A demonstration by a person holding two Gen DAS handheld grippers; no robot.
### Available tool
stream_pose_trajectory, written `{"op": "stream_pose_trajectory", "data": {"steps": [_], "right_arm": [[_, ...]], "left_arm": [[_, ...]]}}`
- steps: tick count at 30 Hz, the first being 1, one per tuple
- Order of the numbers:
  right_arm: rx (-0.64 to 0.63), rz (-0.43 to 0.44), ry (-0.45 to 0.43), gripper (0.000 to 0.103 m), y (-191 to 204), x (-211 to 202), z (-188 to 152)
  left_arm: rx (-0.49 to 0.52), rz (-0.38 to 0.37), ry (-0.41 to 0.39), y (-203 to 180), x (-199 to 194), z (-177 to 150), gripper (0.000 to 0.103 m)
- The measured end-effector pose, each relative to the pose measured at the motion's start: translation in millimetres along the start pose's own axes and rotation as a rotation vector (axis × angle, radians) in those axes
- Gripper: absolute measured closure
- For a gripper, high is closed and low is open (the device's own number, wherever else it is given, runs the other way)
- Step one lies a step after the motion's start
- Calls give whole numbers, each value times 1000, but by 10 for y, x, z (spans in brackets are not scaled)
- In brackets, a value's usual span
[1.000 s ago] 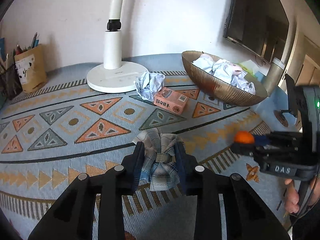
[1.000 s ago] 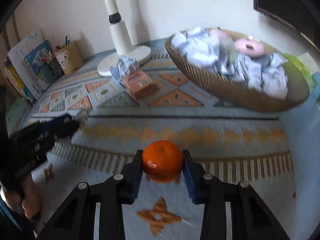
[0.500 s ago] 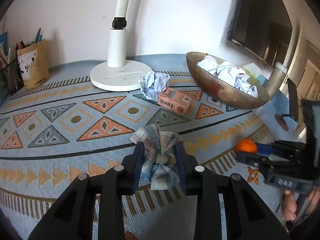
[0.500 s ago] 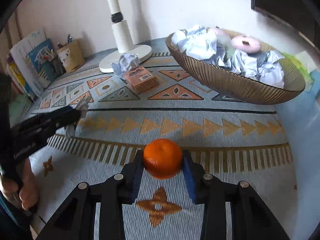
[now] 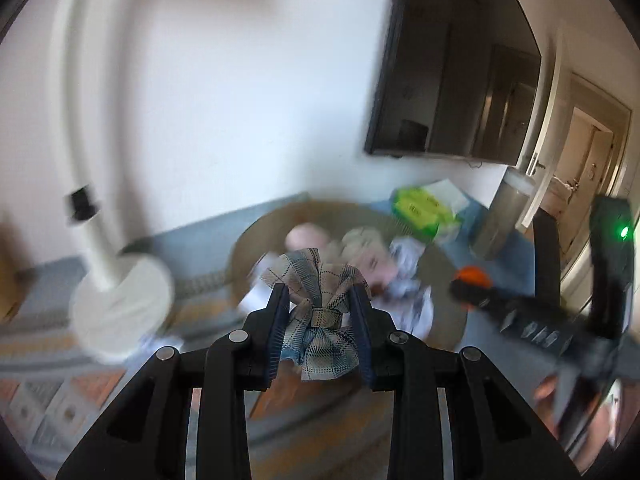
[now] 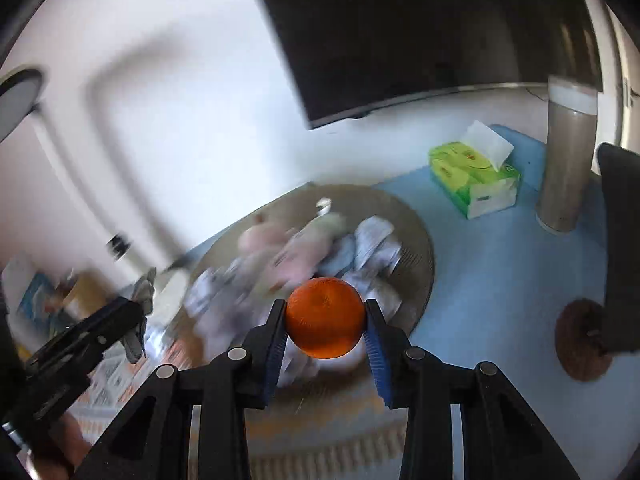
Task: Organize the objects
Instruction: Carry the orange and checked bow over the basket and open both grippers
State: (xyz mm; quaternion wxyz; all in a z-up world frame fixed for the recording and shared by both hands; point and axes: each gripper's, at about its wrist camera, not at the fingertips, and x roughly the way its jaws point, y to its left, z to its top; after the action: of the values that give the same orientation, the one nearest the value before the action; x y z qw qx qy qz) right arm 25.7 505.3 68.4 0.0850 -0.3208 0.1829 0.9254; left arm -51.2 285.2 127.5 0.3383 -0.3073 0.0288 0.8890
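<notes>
The left gripper (image 5: 320, 322) is clamping a knotted plaid fabric bundle (image 5: 320, 320); the right gripper (image 6: 325, 326) is pinching a round orange fruit (image 6: 323, 317). Both are hanging above the near rim of the crumpled-paper-filled brown ribbed bowl (image 6: 420, 240). Bare blue tabletop (image 6: 500, 272) is lying open beyond the bowl's right edge.

Left gripper (image 5: 320, 332) fingers clamping plaid cloth bundle (image 5: 320, 320), blurred bowl (image 5: 440, 280) behind
</notes>
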Motion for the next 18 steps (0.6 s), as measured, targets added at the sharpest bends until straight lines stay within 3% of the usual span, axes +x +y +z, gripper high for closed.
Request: {"op": "stream_pose_trajectory", "data": {"steps": [1, 2, 4, 7, 11, 15, 16, 18], "right_arm": [[-9, 6, -3, 66, -2, 91, 58], [-19, 18, 4, 66, 2, 163, 107], [-18, 3, 60, 66, -32, 323, 187], [-3, 13, 72, 64, -94, 274, 180], [-21, 88, 38, 38, -40, -11, -15], [-83, 239, 37, 37, 386, -324, -254], [-108, 271, 48, 34, 526, -354, -306], [-186, 336, 96, 17, 907, -389, -471]], "left_arm": [[6, -1, 1, -41, 69, 37, 73], [9, -8, 8, -65, 189, 90, 55], [-20, -20, 43, -37, 315, 116, 32], [-76, -33, 26, 123, 169, 50, 32], [-150, -13, -16, 490, -335, -150, 26], [-197, 115, -26, 943, -875, -459, 24], [-191, 161, -6, 1061, -988, -562, 24], [-197, 223, 35, 1276, -1143, -754, 23]]}}
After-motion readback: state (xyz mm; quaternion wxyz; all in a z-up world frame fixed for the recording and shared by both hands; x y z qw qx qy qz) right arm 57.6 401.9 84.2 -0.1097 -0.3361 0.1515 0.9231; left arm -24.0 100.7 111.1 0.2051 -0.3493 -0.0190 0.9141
